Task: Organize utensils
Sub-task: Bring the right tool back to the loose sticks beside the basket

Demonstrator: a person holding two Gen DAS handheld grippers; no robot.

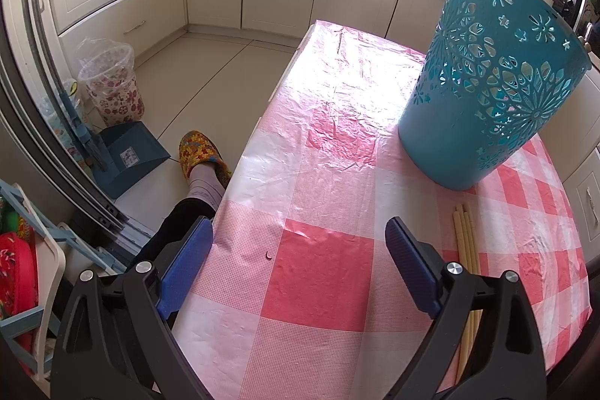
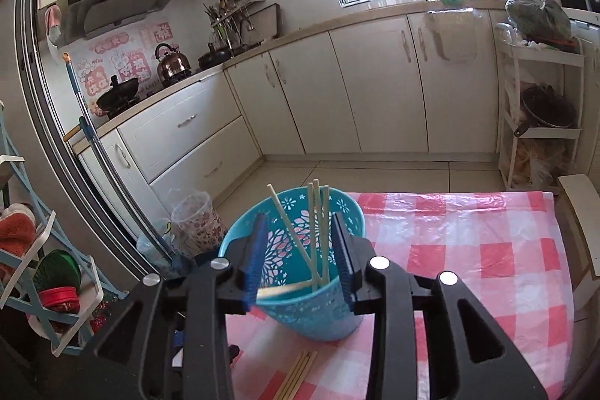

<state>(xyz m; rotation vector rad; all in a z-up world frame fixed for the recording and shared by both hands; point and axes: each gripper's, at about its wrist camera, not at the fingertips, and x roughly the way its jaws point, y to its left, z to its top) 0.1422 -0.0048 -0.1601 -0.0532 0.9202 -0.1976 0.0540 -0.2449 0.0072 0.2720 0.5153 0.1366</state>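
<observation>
A teal cut-out basket (image 1: 495,81) stands upright on the pink checked tablecloth (image 1: 326,137). My left gripper (image 1: 299,223) hovers open over the near part of the cloth with nothing between its fingers. A bundle of pale chopsticks (image 1: 465,242) lies on the cloth just right of its right finger. In the right wrist view my right gripper (image 2: 300,217) is open above the basket (image 2: 311,317), where several chopsticks (image 2: 317,223) lean upright. One blurred chopstick (image 2: 285,289) lies loose across the gap near the left pad. More chopsticks (image 2: 296,373) lie on the cloth below.
A person's foot in a patterned slipper (image 1: 200,152) is at the table's left edge. On the floor beyond it stand a blue dustpan (image 1: 127,156) and a floral bin (image 1: 112,89). A white shelf cart (image 2: 540,122) and a chair (image 2: 581,223) stand right of the table.
</observation>
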